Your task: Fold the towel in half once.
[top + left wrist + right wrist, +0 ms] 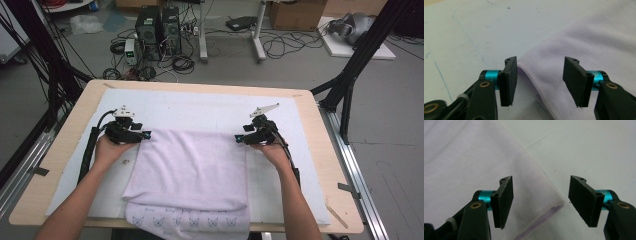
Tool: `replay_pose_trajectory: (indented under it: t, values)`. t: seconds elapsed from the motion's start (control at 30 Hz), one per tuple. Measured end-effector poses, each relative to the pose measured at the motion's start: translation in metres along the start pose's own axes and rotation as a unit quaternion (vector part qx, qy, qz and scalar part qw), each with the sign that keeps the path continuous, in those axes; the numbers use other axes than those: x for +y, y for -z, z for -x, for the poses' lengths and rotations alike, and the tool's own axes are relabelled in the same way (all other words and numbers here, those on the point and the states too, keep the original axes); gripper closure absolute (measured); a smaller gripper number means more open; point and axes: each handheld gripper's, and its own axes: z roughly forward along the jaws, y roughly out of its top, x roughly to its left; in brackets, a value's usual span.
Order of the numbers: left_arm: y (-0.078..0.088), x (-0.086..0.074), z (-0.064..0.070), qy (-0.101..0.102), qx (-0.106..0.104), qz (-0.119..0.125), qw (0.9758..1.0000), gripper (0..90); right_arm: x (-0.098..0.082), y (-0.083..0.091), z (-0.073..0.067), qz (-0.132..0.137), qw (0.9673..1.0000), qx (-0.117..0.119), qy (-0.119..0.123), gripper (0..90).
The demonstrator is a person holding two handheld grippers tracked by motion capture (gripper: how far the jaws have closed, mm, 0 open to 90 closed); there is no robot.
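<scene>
A pale lilac towel (192,167) lies folded on the white mat, its lower layer with a butterfly print hanging over the table's near edge. My left gripper (145,135) sits at the towel's far left corner, jaws apart. In the left gripper view the towel's folded edge (544,82) lies on the mat between the pads (509,80), which do not press on it. My right gripper (239,138) is at the far right corner, open as well. The right gripper view has the stitched corner (541,212) lying flat between the two spread pads (586,200).
The white mat (200,107) covers most of a wooden table (320,150). Bare mat lies beyond the towel and on both sides. Black frame posts (350,85) stand at the table's sides. Computers and cables sit on the floor behind.
</scene>
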Motion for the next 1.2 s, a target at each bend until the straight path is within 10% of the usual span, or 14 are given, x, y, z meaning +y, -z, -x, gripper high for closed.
replay_pose_trajectory:
  t: [0.17,0.27,0.4,0.57,0.83,0.87,1.0,1.2]
  values:
    - [-0.019,-0.007,-0.003,0.018,-0.008,-0.029,0.9994,43.3,-0.014,-0.015,0.006,-0.006,0.9999,0.001,-0.008,49.4]
    - [-0.020,-0.007,-0.001,0.008,-0.025,-0.019,0.9995,67.5,-0.016,-0.015,0.006,0.006,0.9992,0.035,-0.016,76.9]
    - [-0.015,-0.003,0.001,-0.009,-0.015,-0.002,0.9999,85.6,-0.004,-0.014,-0.002,0.006,0.9993,0.032,0.019,85.0]
    - [-0.001,0.027,-0.005,-0.012,0.022,0.029,0.9993,86.3,0.032,0.005,0.002,0.024,0.9988,-0.016,0.038,85.4]
    - [0.023,0.113,-0.018,-0.013,0.101,0.083,0.9913,75.4,0.105,0.042,0.031,0.067,0.9921,-0.101,0.035,77.1]
    - [0.020,0.115,-0.020,-0.010,0.105,0.074,0.9917,62.2,0.106,0.041,0.034,0.074,0.9903,-0.113,0.031,67.3]
    - [0.012,0.100,-0.022,-0.010,0.083,0.049,0.9953,56.0,0.090,0.025,0.045,0.059,0.9948,-0.080,-0.019,53.2]
    - [0.016,0.058,-0.019,-0.007,0.047,0.041,0.9980,54.3,0.054,0.012,0.028,0.018,0.9986,-0.050,-0.003,45.2]
